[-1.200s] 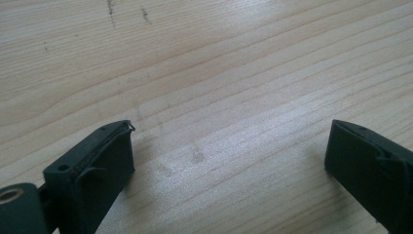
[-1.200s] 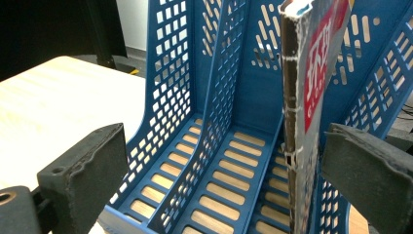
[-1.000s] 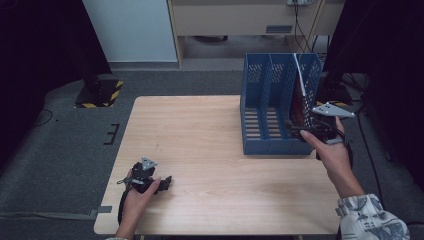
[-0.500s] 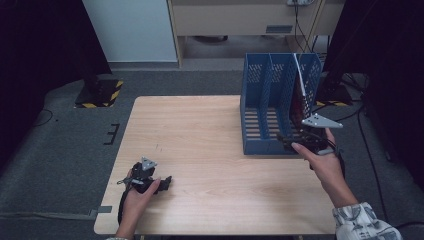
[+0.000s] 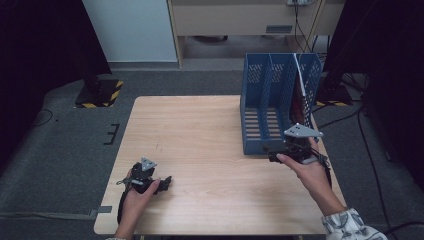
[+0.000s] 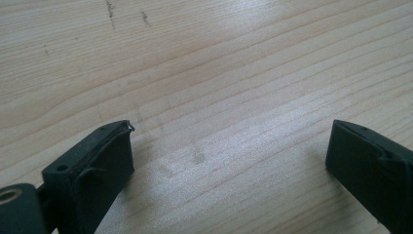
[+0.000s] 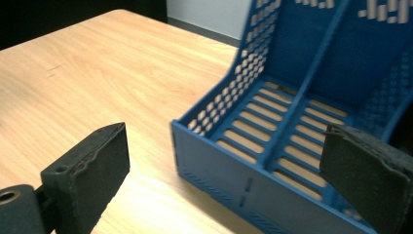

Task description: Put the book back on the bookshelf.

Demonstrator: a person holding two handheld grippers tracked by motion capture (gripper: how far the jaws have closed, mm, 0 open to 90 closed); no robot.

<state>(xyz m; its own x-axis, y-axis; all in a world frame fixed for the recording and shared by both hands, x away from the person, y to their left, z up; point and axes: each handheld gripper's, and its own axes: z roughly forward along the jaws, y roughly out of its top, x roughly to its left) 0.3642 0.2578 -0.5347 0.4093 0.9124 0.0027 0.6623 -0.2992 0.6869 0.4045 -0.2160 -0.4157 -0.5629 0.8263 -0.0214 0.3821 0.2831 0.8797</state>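
from the high view, a light wooden table (image 5: 210, 150) stands on grey carpet, with wide bare room across its middle and left. one blue file rack (image 5: 272, 107) with three compartments stands upright near the table's right edge, its back close to the far edge. something dark with a thin white edge leans in the rightmost compartment; what it is cannot be made out. the left gripper (image 5: 162, 184) lies low near the front left corner, held in the left hand (image 5: 137, 197). the right gripper (image 5: 272, 156) sits just in front of the rack's front right corner, held by the right hand (image 5: 307, 170); a patterned sleeve is cut off at the bottom edge.

in the left gripper view, the two black jaws stand wide apart just above bare wood grain, gripping nothing.

in the right gripper view, the two black jaws are spread wide, gripping nothing. the rack's low front wall (image 7: 234, 183) lies between them and close ahead, with two slotted floors in view. the rack's top is cut off, and the right jaw hides its right side.
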